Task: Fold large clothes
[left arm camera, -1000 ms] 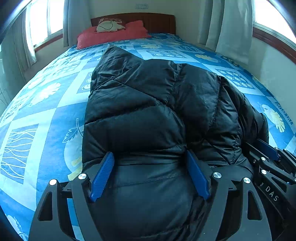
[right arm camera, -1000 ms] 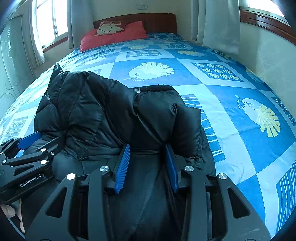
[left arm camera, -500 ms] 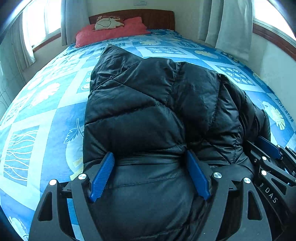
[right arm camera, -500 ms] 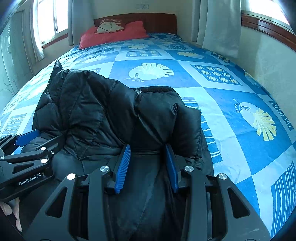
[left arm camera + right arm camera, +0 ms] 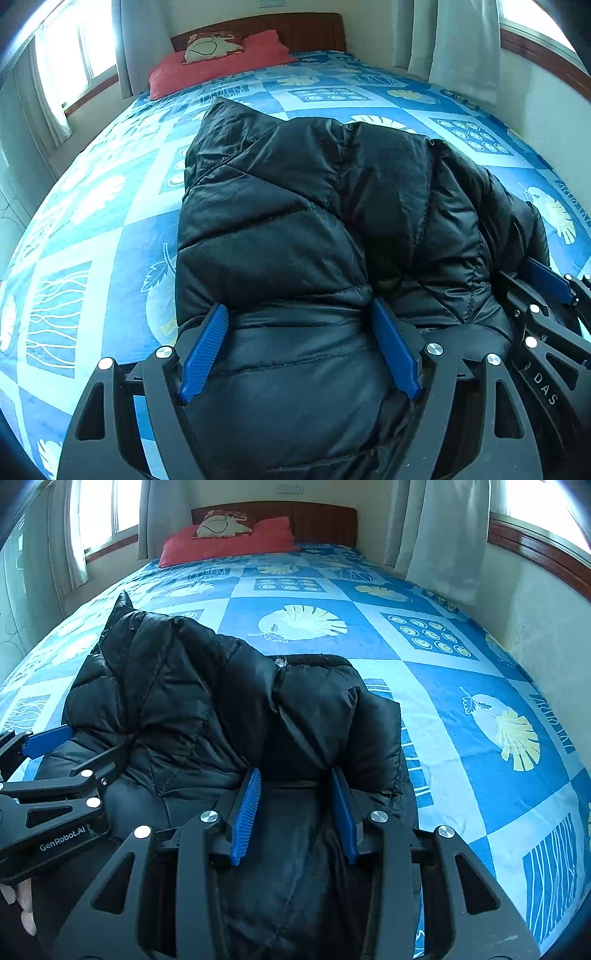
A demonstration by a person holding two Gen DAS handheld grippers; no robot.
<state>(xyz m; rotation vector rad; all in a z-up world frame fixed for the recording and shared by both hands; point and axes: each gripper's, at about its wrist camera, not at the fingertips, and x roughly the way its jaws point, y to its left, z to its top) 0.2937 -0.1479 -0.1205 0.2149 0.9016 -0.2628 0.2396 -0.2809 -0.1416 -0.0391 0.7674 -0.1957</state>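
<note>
In the left wrist view, a thick roll of the black puffer jacket (image 5: pixel 332 229) is pinched by the left tool (image 5: pixel 299 347), its jaws wide around the quilted, glossy bulk; the right tool is seen at 3 o'clock. The jacket lies on the blue patterned bed (image 5: pixel 92 229).

In the right wrist view, a narrower bunch is pinched by the right tool (image 5: pixel 295 808). A fold-over seems in hand; next, both grips would likely be carried toward 12 o'clock together.

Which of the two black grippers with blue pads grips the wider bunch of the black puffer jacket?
The left gripper: its pads stand far apart around the black puffer jacket; the right gripper's sit closer.
</note>
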